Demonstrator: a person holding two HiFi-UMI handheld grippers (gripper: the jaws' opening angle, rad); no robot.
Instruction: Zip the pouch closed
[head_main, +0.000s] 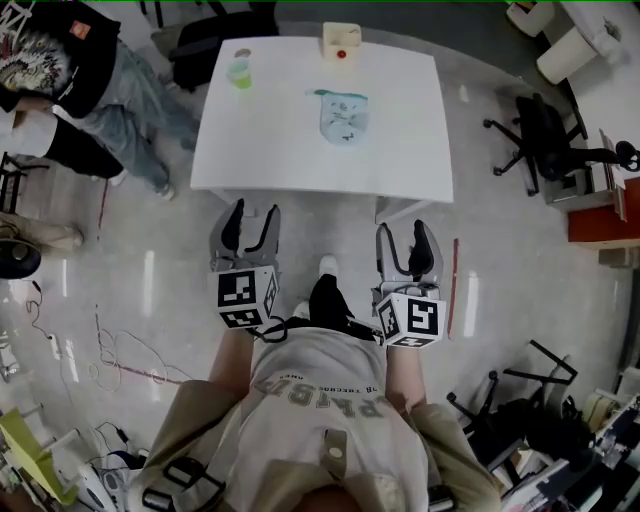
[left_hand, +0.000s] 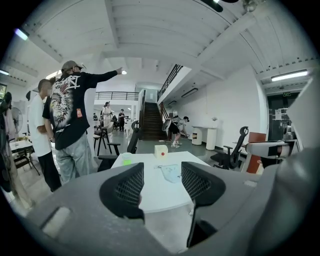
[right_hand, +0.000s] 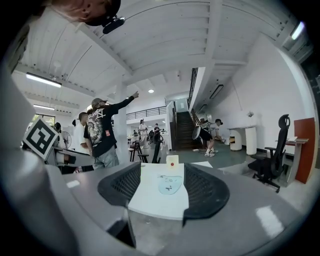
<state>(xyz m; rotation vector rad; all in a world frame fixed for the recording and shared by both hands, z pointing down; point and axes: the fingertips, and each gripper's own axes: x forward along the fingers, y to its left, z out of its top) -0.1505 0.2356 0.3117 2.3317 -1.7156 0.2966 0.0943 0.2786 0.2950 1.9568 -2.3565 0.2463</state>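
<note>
Pale-blue fabric pouch (head_main: 343, 116) on white table (head_main: 280, 150): prob. light, floppy. Left gripper (head_main: 250, 222) & right gripper (head_main: 405, 242): jaws wide apart, empty. Rec. pin one end, pull zip tab

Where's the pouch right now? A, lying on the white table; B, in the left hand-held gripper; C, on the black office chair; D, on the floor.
A: the pouch lies on the white table, beyond the left hand-held gripper and right hand-held gripper, both open and empty.
</note>
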